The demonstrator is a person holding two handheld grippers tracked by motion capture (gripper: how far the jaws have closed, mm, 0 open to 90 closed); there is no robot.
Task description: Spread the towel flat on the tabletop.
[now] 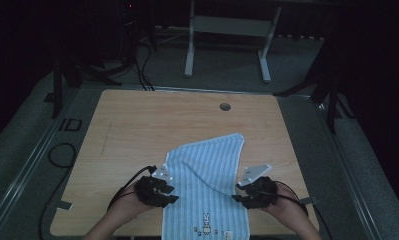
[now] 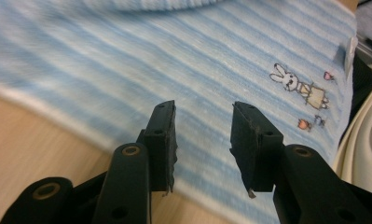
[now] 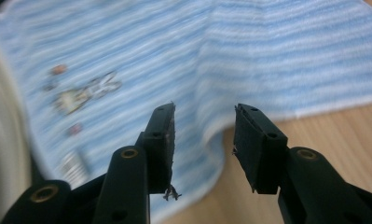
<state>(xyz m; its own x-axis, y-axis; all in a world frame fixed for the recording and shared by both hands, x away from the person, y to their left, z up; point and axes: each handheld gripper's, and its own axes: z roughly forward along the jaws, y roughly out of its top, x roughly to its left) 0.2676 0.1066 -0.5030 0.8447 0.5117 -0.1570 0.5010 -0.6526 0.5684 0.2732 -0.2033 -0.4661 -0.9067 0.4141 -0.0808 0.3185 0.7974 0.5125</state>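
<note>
A light blue striped towel (image 1: 207, 185) with a small rabbit picture (image 1: 205, 220) lies on the wooden table (image 1: 137, 125), its near end hanging over the front edge. My left gripper (image 1: 173, 195) hovers at the towel's left edge, my right gripper (image 1: 237, 196) at its right edge. In the left gripper view the towel (image 2: 174, 65) and rabbit (image 2: 295, 86) lie beyond my left gripper (image 2: 203, 135), jaws apart with nothing between them. In the right gripper view my right gripper (image 3: 203, 140) stands open over the towel's edge (image 3: 211, 135).
A round cable hole (image 1: 225, 106) sits near the table's far edge. A white frame stand (image 1: 227, 35) stands on the floor behind. Cables (image 1: 62, 155) lie on the floor to the left.
</note>
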